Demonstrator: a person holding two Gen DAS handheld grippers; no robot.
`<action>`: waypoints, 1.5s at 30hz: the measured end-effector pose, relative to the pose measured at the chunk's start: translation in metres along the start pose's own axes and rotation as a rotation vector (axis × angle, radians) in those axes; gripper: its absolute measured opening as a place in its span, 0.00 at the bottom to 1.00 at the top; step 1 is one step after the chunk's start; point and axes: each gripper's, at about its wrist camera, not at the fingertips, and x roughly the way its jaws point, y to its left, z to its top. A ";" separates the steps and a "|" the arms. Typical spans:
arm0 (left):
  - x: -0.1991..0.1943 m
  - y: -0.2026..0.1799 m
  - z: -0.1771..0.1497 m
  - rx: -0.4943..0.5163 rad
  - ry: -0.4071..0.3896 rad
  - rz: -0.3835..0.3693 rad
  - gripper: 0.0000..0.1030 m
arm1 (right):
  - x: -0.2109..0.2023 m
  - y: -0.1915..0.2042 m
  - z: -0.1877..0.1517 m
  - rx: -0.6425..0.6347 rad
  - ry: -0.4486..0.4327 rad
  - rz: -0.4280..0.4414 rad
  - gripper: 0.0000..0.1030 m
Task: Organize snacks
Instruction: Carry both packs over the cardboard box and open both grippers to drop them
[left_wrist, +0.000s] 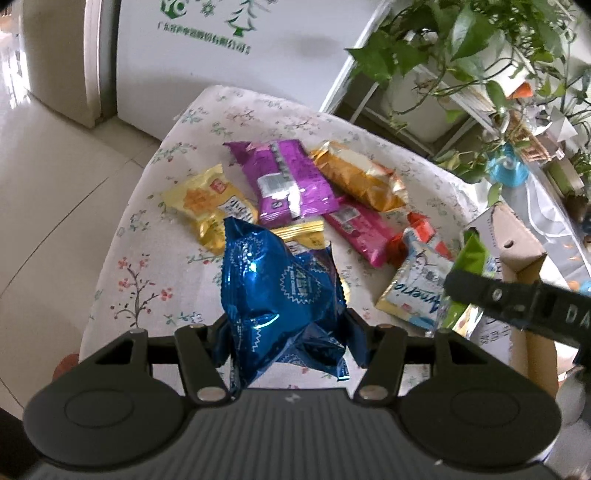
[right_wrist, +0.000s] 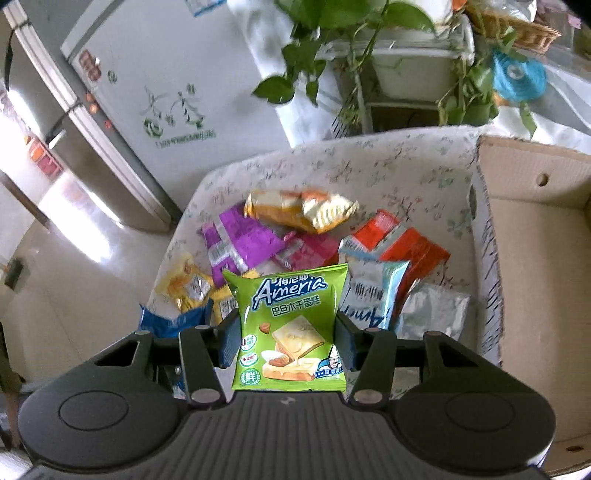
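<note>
Two packets are held up: the left gripper (left_wrist: 288, 334) has its jaws pinching a blue packet (left_wrist: 280, 299) at lower centre, and the right gripper (right_wrist: 286, 341) pinches a green Ameria packet (right_wrist: 291, 328). Behind them, loose snacks (left_wrist: 284, 181) lie on the floral bench (left_wrist: 147, 266); a cardboard box (right_wrist: 535, 229) sits at right.

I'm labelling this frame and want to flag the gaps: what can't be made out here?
- Left wrist view: the blue packet in the left tool covers a yellow pack behind it.
- Left wrist view: the green packet is mostly hidden by the right tool's finger.
- Right wrist view: the cardboard box floor is cut off by the edge; contents unknown.
- Right wrist view: the silver pouch shows no readable label.
</note>
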 end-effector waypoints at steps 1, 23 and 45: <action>-0.002 -0.003 0.001 0.007 -0.005 -0.001 0.57 | -0.004 -0.002 0.002 0.009 -0.013 0.002 0.57; -0.008 -0.164 -0.013 0.246 0.023 -0.239 0.57 | -0.109 -0.122 0.028 0.349 -0.260 -0.139 0.57; 0.014 -0.222 -0.033 0.338 0.080 -0.282 0.78 | -0.129 -0.155 0.021 0.491 -0.307 -0.188 0.71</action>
